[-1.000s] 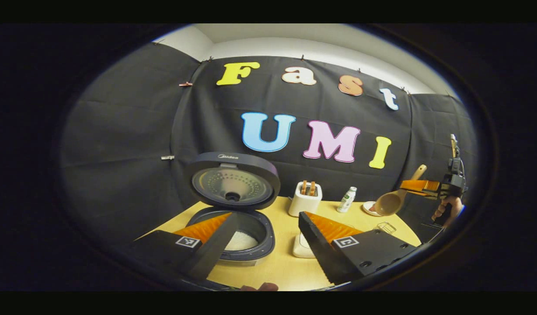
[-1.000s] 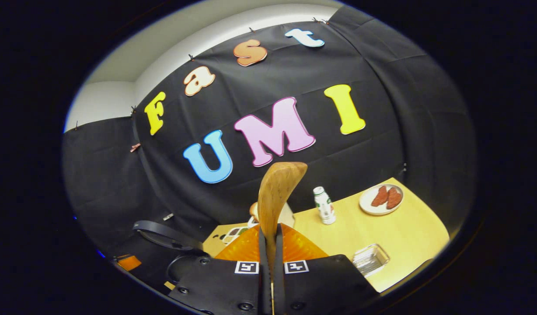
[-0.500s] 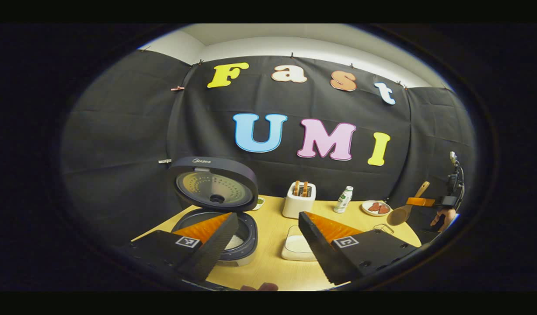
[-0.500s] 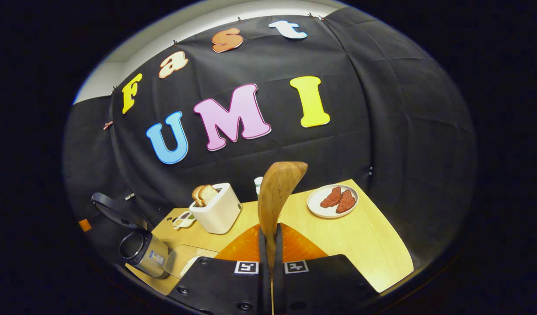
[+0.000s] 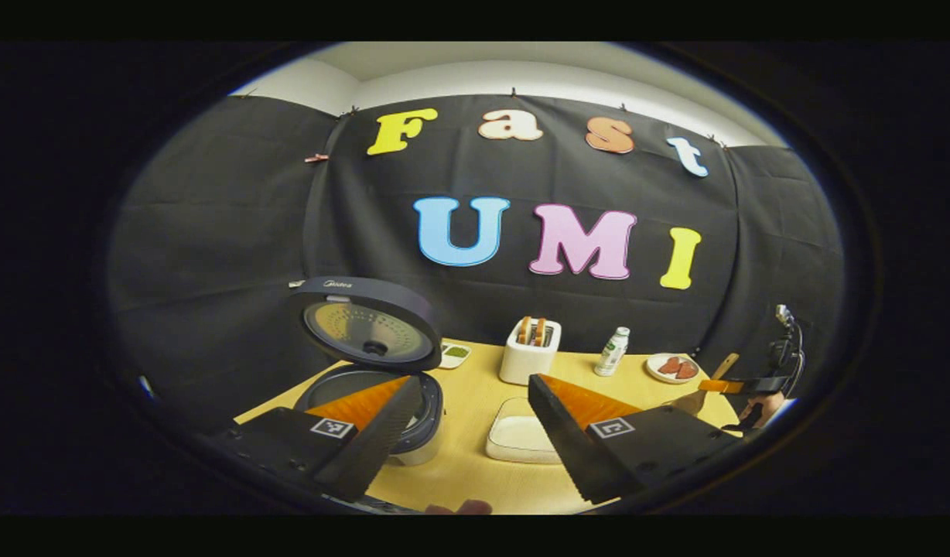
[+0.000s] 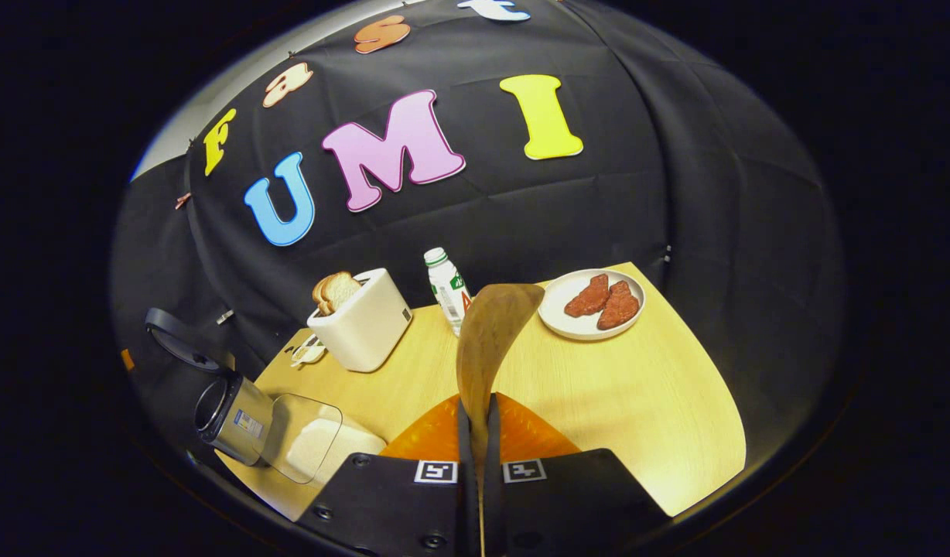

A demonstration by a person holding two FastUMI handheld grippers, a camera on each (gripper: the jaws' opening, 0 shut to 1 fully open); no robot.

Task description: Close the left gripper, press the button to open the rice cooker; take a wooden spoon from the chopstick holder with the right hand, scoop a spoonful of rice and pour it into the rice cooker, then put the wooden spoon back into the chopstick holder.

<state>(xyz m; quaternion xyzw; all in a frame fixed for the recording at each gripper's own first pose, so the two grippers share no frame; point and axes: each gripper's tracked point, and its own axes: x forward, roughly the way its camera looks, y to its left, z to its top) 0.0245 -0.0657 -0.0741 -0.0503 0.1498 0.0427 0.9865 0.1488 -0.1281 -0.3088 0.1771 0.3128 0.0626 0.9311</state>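
Note:
The dark rice cooker (image 5: 413, 414) stands open at the table's left, its lid (image 5: 363, 325) raised. My left gripper (image 5: 471, 433) is open and holds nothing; it hovers near the table's front, between the cooker and a clear box of white rice (image 5: 521, 437). My right gripper (image 6: 475, 410) is shut on the handle of the wooden spoon (image 6: 486, 340), whose bowl points away over the table. In the left gripper view, the right gripper (image 5: 734, 384) and the spoon (image 5: 695, 398) hang low at the far right edge. From the right gripper view, the cooker (image 6: 227, 410) and rice box (image 6: 305, 441) lie to the left.
A white toaster (image 6: 359, 321) with bread stands at the back, beside a small white bottle (image 6: 448, 282). A plate (image 6: 556, 321) with two red pieces of meat lies at the back right. A small dish (image 5: 454, 354) with something green sits behind the cooker. Bare tabletop (image 6: 645, 418) spreads below the spoon.
My right gripper has carried the spoon rightward and down, away from the cooker, and its view has swung toward the plate. The left gripper has drawn back slightly and stays open.

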